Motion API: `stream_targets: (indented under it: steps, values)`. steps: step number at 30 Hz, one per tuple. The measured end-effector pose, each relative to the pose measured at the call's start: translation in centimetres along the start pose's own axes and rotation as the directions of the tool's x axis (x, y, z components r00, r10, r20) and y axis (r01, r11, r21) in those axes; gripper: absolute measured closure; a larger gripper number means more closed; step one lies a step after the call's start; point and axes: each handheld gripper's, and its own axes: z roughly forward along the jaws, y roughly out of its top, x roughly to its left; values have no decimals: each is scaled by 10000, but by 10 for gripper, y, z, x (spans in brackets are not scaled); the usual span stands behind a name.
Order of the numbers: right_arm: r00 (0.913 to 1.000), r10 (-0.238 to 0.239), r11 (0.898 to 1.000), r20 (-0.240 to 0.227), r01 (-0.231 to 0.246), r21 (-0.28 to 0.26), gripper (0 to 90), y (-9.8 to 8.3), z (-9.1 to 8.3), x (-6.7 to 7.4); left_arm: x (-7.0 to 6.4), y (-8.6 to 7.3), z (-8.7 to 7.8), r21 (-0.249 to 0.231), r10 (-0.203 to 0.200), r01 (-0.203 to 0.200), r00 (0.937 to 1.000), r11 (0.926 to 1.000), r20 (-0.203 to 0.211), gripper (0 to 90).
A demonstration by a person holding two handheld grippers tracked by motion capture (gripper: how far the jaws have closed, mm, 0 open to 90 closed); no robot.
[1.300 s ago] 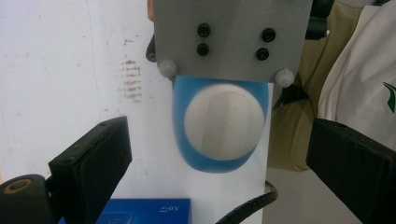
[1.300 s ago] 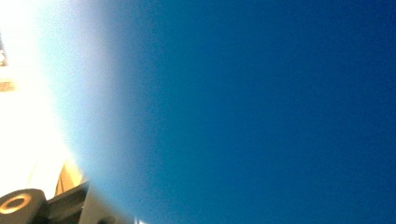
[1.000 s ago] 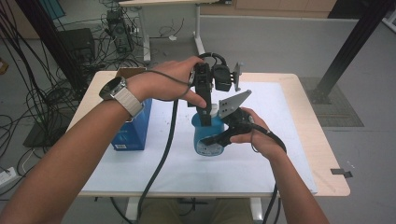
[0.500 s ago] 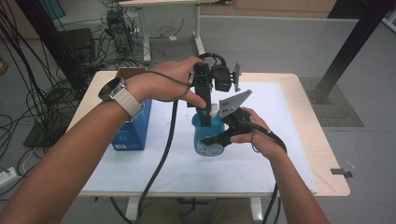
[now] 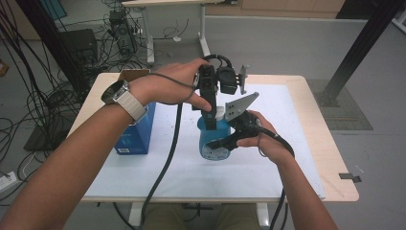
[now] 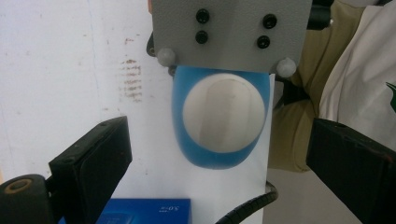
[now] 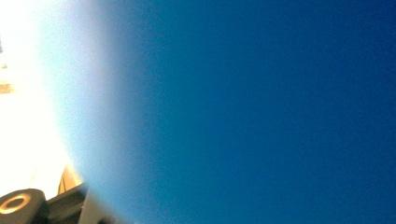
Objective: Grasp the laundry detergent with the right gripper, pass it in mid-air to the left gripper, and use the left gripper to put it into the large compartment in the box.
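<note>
Blue bottle (image 5: 214, 139) with white cap (image 6: 223, 114), upright at table (image 5: 306, 158) centre; contents cannot be seen. Bottle is clamped by right gripper (image 5: 225, 143) from 3 o'clock. Left gripper (image 5: 208, 108) is held above cap, jaws spread wide. Blue box (image 5: 136, 136) is set at 9 o'clock.

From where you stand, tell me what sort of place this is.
Probably a lab or workshop set up for recording: a light wooden table under a white sheet, tangled black cables across the grey floor, a second height-adjustable desk behind, and a black metal frame post.
</note>
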Motion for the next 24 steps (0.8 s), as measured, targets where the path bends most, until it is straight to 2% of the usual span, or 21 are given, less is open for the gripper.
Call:
stream_targets:
  steps: [24]
  values:
    - [10000, -28, 10000, 73, 28, -25, 442, 0, -1, -1, 0, -2, 1, 29, -97, 97, 10000, 9999, -9, 76]
